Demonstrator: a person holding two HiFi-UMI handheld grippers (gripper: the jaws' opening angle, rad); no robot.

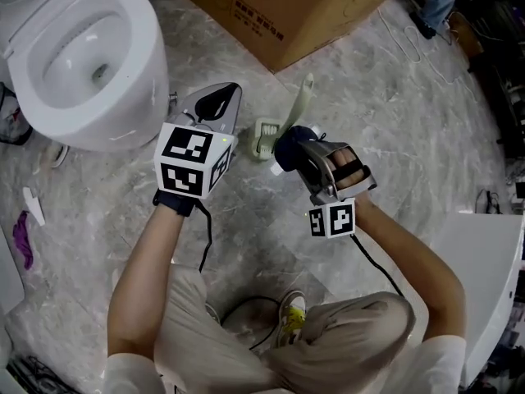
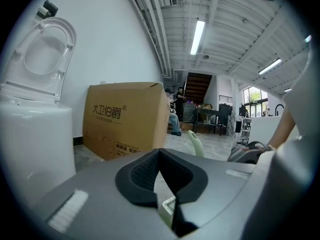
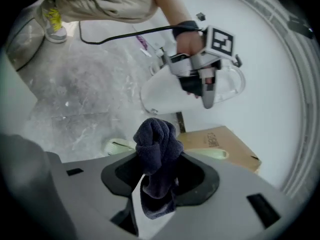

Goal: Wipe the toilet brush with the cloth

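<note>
The pale green toilet brush stands on the marble floor, its handle (image 1: 302, 97) leaning up out of its holder (image 1: 264, 138). A dark blue cloth (image 1: 289, 143) is bunched in my right gripper (image 1: 287, 148), which is shut on it and hovers just right of the holder, beside the handle's lower part. In the right gripper view the cloth (image 3: 157, 144) sticks out between the jaws, with the handle (image 3: 207, 154) behind it. My left gripper (image 1: 230, 89) hangs left of the brush, jaws together and holding nothing. The left gripper view shows the handle (image 2: 196, 143) beyond the tips.
A white toilet (image 1: 90, 56) stands at the upper left, lid up. A large cardboard box (image 1: 287, 6) sits behind the brush. A purple item (image 1: 22, 240) and a small white piece (image 1: 33, 206) lie at the far left. A white counter (image 1: 484, 269) is at the right.
</note>
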